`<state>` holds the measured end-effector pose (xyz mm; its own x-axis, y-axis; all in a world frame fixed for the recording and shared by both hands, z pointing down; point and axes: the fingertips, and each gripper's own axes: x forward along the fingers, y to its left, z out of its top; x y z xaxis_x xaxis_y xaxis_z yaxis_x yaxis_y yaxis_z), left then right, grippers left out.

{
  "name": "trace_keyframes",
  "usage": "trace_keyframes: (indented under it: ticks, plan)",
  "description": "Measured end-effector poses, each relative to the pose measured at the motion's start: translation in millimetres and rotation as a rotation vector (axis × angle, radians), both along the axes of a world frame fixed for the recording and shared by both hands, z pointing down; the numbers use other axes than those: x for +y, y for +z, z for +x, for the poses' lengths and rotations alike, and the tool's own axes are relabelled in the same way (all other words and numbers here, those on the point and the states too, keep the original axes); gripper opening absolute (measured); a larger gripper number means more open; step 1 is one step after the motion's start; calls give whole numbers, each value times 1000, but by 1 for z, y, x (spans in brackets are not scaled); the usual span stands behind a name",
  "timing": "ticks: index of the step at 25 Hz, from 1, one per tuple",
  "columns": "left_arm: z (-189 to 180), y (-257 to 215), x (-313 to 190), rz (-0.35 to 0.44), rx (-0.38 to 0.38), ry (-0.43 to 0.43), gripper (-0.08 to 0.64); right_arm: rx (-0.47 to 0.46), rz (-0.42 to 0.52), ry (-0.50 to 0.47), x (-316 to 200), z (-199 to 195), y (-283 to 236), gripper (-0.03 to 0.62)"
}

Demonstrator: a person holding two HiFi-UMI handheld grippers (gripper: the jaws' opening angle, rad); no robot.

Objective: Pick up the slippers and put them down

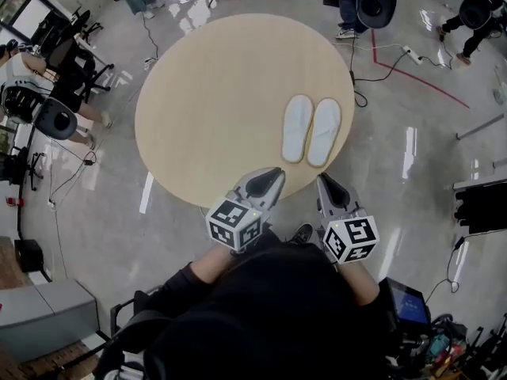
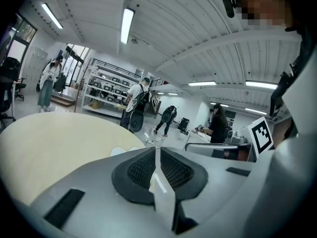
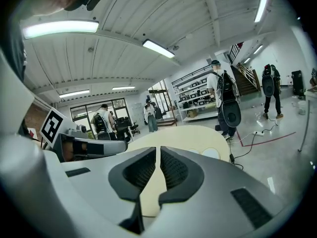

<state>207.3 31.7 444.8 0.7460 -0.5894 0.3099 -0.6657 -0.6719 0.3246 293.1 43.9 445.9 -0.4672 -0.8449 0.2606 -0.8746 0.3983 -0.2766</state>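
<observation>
Two white slippers (image 1: 311, 130) lie side by side, toes pointing away, on the round beige table (image 1: 206, 93), right of its middle and near the front edge. In the right gripper view the slippers (image 3: 204, 152) show as pale ovals beyond the jaws. My left gripper (image 1: 275, 177) hovers at the table's near edge, shut with nothing in it. To its right, over the same edge, my right gripper (image 1: 325, 183) is shut and empty too. Both sit just short of the slippers' heels. The jaws of the left gripper (image 2: 157, 153) and right gripper (image 3: 158, 154) meet.
Cables and a power strip (image 1: 409, 54) run over the shiny floor right of the table. Office chairs (image 1: 55, 119) and a seated person are at the left. Several people stand at the far side. A screen (image 1: 407, 302) and gear lie at the lower right.
</observation>
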Motion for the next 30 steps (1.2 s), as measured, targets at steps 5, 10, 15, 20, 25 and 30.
trace_keyframes:
  ticks: [5, 10, 15, 20, 25, 30]
  plan:
    - [2, 18, -44, -31, -42, -51, 26, 12, -61, 72, -36, 24, 22, 20]
    - [5, 45, -100, -101, -51, -4, 129, 3, -143, 126, -83, 31, 48, 149]
    - [21, 81, -143, -168, -79, 93, 219, 12, -217, 222, -116, 47, 75, 193]
    - [35, 118, -181, -260, -83, 124, 221, 14, -273, 297, -149, 64, 102, 193]
    - [65, 151, -204, -320, -124, 109, 219, -8, -325, 322, -179, 97, 133, 193]
    - [79, 190, -225, -394, -177, 46, 219, -24, -396, 290, -211, 114, 172, 193]
